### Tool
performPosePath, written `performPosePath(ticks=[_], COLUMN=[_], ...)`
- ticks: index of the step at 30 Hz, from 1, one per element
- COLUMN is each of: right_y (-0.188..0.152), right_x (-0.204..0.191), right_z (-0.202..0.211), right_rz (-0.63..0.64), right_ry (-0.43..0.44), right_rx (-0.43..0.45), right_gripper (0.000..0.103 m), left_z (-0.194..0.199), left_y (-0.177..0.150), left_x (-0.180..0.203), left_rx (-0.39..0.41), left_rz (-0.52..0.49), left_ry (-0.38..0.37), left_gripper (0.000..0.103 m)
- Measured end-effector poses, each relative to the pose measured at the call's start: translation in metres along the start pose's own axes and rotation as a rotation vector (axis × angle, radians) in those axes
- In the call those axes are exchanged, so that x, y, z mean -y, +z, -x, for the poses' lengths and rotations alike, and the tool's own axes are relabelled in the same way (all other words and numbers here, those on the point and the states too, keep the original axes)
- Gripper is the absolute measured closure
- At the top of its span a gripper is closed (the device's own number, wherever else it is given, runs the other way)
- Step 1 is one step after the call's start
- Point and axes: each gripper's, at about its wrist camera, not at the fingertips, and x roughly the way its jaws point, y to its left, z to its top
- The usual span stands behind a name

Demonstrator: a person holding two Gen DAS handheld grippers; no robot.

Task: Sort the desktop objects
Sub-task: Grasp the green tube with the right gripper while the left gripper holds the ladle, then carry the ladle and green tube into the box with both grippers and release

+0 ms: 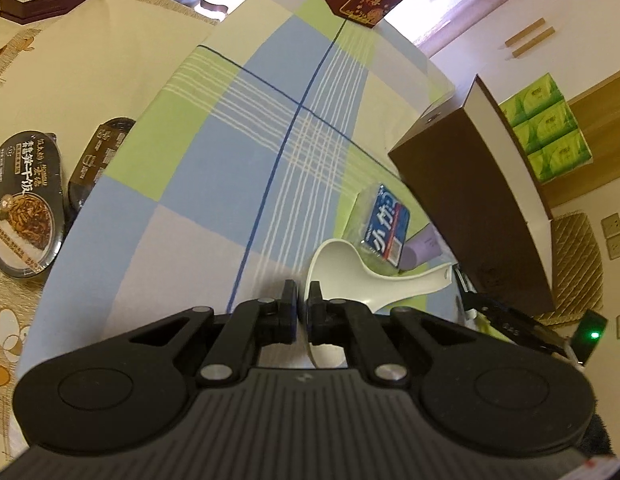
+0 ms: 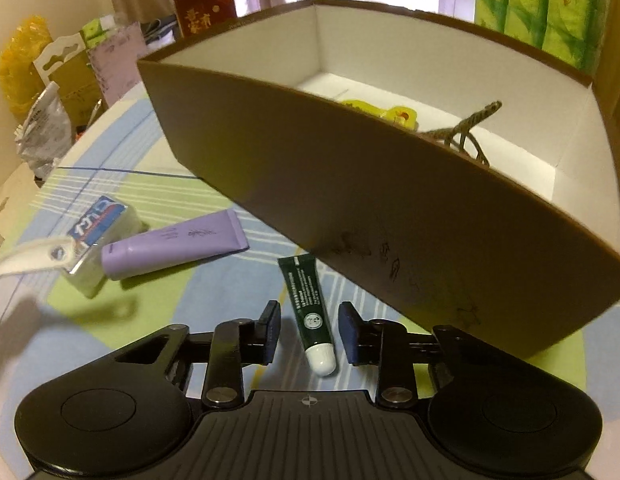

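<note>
Two grippers hover near the brown box (image 2: 389,216). Left gripper (image 1: 301,300) fingers pinch the white spoon (image 1: 349,268); right gripper (image 2: 309,326) fingers straddle the green tube (image 2: 308,304) without touching, just beside the box.

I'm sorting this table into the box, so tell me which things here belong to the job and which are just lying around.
Part of the job: white spoon, green tube, purple tube, blue packet, brown box.

Probably just lying about: ready-meal tray, green tissue packs, red gift box.
</note>
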Motion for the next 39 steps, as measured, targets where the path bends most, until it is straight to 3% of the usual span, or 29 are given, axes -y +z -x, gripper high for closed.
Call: performPosePath(ticks=[2,9,16,28,39], right_y=[-0.002,-0.015,-0.026,-0.007,0.018], right_x=[0.000,-0.002,-0.002,0.009,0.039], right_z=[0.000,0.013,0.052,0.127,0.154], right_rz=[0.017,0.036,0.008,0.001,-0.029], right_ry=[0.003,0.028,0.079,0.075,0.014], right_rx=[0.004,-0.027,0.000,0.133,0.186], right_gripper=[0.089,0.090,0.090,0.090,0.090], left_z=[0.000,-0.002,-0.003,0.004,-0.003], left_y=[0.002,0.008,0.012,0.031,0.060], left_x=[0.002,0.012,0.027,0.059,0.107], left_rx=[0.002,0.003,0.001,0.030,0.067], left_rz=[0.003,-0.018,-0.051,-0.100,-0.171], left_ry=[-0.012,-0.038,-0.077,-0.166,-0.231], left_gripper=[0.101,0.101,0.101,0.101,0.101])
